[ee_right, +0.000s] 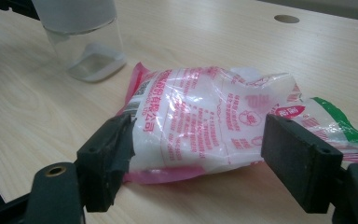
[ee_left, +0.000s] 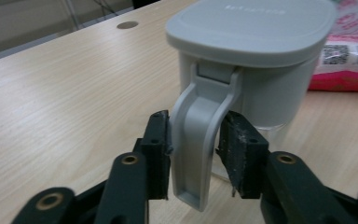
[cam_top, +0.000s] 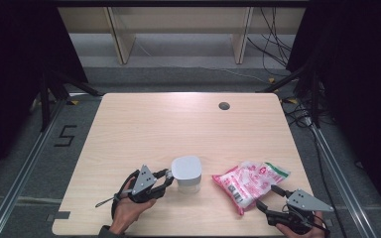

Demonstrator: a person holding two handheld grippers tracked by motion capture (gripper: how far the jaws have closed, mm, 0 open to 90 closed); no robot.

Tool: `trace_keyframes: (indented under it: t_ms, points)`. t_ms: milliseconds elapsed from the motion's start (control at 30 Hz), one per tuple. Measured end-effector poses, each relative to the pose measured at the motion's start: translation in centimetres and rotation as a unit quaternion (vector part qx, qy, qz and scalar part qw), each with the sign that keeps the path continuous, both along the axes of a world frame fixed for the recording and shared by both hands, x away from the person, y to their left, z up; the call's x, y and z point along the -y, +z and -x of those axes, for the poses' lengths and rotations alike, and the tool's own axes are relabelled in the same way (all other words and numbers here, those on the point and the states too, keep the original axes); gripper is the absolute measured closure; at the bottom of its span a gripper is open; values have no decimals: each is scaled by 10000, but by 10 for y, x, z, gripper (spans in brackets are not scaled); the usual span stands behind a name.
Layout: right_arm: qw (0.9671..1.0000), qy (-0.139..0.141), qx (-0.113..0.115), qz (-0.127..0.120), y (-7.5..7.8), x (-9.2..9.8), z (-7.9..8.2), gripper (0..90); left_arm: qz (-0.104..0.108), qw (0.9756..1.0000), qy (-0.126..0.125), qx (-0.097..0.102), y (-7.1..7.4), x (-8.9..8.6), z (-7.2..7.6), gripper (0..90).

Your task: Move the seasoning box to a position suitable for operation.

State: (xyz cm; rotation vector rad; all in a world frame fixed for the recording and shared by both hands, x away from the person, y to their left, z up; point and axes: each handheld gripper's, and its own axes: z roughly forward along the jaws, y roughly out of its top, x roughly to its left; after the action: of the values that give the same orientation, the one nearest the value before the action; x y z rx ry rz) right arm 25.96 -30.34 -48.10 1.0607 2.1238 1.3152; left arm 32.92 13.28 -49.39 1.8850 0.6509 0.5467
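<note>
left gripper view | jug handle (ee_left: 198, 144) between parted jaws | right jaws apart, straddling bag (ee_right: 205, 126)

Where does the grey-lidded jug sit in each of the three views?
High view: jug at lower centre, just right of the left gripper.
Left gripper view: upper right, its handle hanging between the jaws.
Right gripper view: its clear base at top left.
Shared landmark: the pink and white bag beside it.

Left gripper (cam_top: 167, 176) sits right at the container's handle (ee_left: 199, 140), jaws straddling it with slight gaps. Right gripper (cam_top: 269, 197) is wide open, well right of that handle.
</note>
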Motion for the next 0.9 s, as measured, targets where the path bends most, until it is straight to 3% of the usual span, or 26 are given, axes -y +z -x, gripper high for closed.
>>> trace_keyframes:
  t_ms: [33, 67, 233, 267, 367, 400, 533, 600, 733, 800, 833, 900]
  points:
    - [9998, 27, 177, 87, -1, 1, -2, 260, -71, 9999, -118, 19, 1, -2, 0, 609]
    - [10000, -28, 3, 52, 0, 0, 1, 260, 35, 9997, -225, -15, 1, -3, 0, 600]
    - [9999, -21, 99, 123, 0, 1, -1, 261, 252, 9986, -451, -86, 2, -5, 0, 590]
    - [9999, -86, -110, -16, 0, -2, 2, 260, 194, 9985, -506, -57, 3, -6, 0, 591]
    - [10000, -32, -86, 37, -1, -2, 1, 260, 286, 9975, -630, -110, 4, -3, 0, 601]
    - [10000, 23, -8, 59, -1, -1, -1, 260, 320, 9974, -638, -132, 4, -2, -1, 619]
    - [10000, 4, -18, 56, -1, -1, -1, 260, 374, 9965, -738, -156, 3, 0, -1, 646]
    - [10000, -4, -27, 44, -1, -1, -1, 260, 448, 9965, -674, -185, 3, 5, 0, 684]
    - [10000, 7, -4, 34, -1, -1, -1, 260, 199, 9982, -556, 60, 3, 10, -5, 679]
    - [9999, -59, -97, -20, 0, -2, 1, 260, 133, 9986, -501, 79, 4, 12, -6, 678]
    - [10000, 1, -18, 70, -1, 0, -1, 261, 172, 9985, -512, 73, 3, 14, -7, 679]
    - [10000, -1, -28, 36, -1, -1, -1, 260, 33, 9987, -484, 161, 4, 15, -10, 676]
